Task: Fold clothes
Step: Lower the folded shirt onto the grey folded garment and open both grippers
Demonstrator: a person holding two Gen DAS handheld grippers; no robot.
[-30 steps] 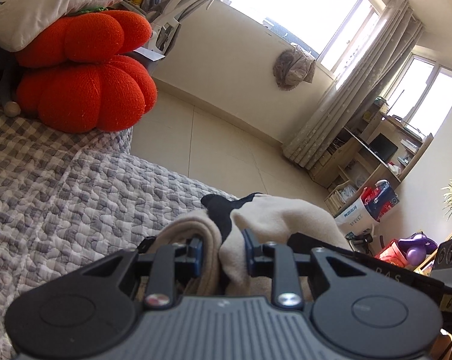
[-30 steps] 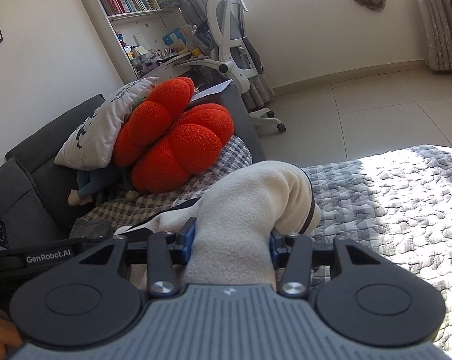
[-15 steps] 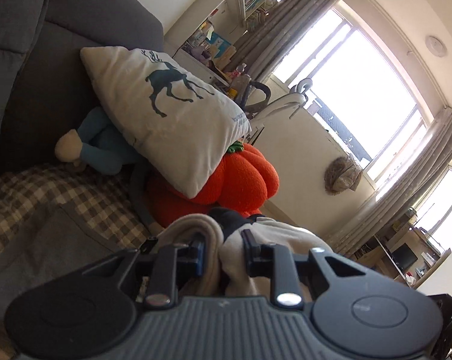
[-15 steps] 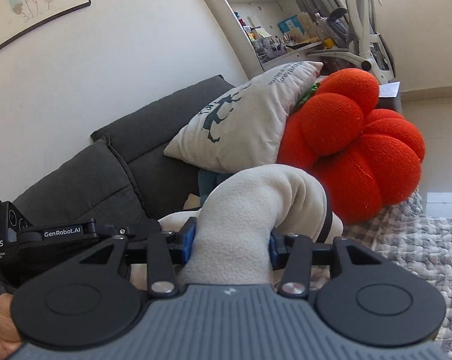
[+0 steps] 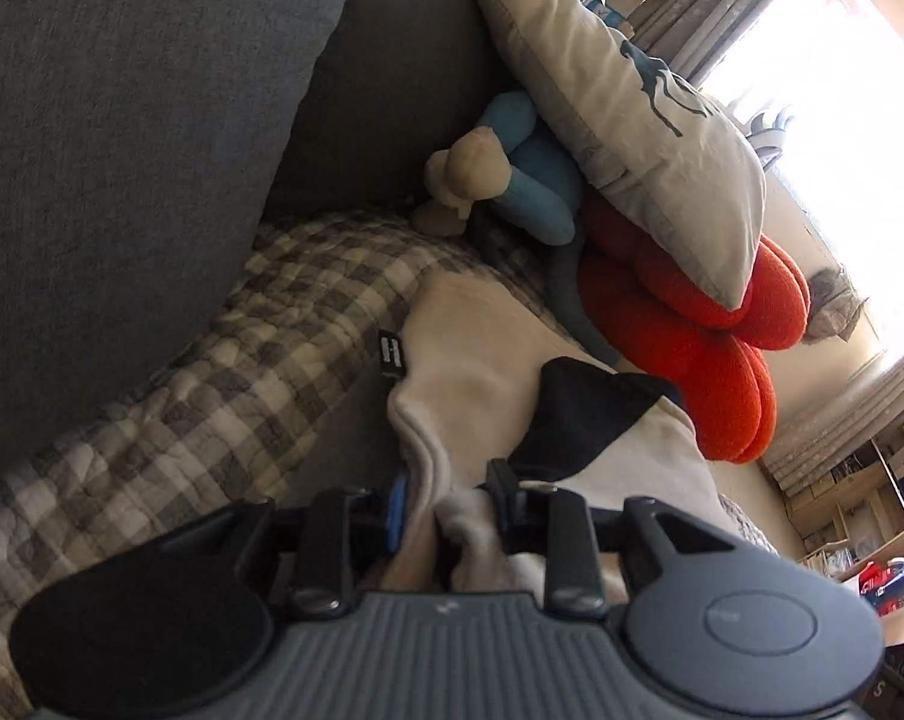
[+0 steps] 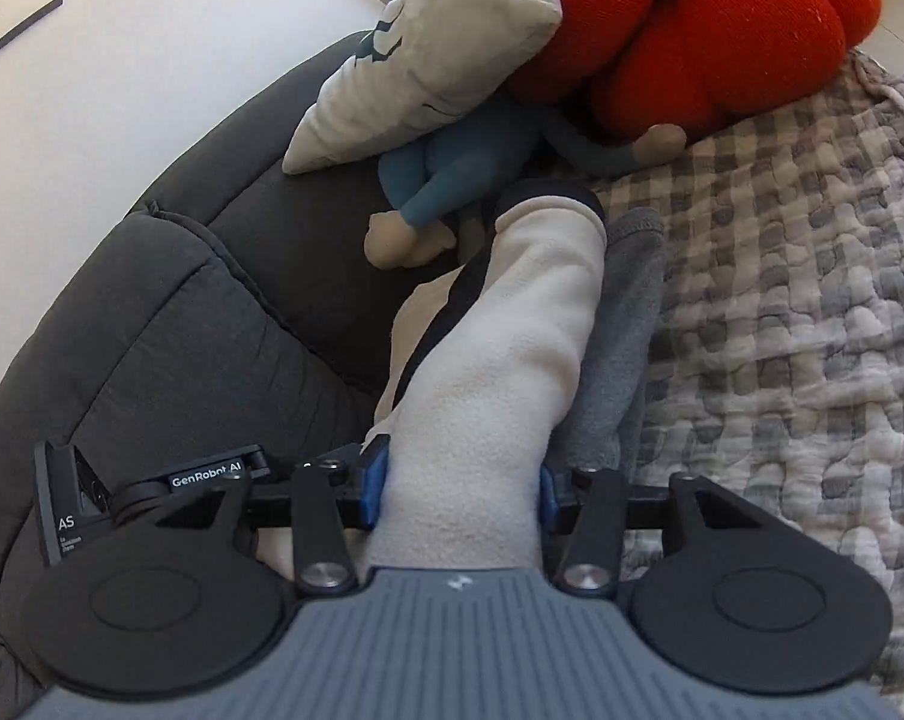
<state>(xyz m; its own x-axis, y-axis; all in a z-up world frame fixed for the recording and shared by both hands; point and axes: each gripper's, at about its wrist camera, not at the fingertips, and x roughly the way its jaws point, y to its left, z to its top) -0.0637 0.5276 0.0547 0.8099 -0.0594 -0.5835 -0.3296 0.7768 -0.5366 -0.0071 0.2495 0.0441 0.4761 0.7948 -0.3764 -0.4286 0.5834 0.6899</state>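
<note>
Left gripper [image 5: 449,495]: nearly closed, jaws just eased a touch wider, pinches a thin bunched edge of the cream fleece garment [image 5: 482,360]. Right gripper [image 6: 461,483]: about half open, clamps a thick roll of the same garment [image 6: 512,330], pads pressed into both sides. Lies stretched forward from both grippers across the seat, black patch toward the far end, small black tag [image 5: 392,351] at one edge. Hard to tell how many layers sit in either grip, with fabric filling the gaps and the gripper bodies covering the near part. Partly hidden under the cream cloth in the right view: a grey garment [image 6: 626,312], only one side showing. Half buried beneath a pale pillow [image 5: 632,120] and a red cushion [image 5: 692,348]: a blue soft toy [image 5: 530,168], most of its body out of sight. Underneath everything, a grey checked blanket [image 5: 242,348] spread over a dark grey sofa [image 5: 122,150]. Beyond, a bright washed-out window [image 5: 812,60] with grey curtains [image 5: 872,408], shelving blurred at the edge, and a framed picture [image 6: 8,18] cut off on a white wall.
</note>
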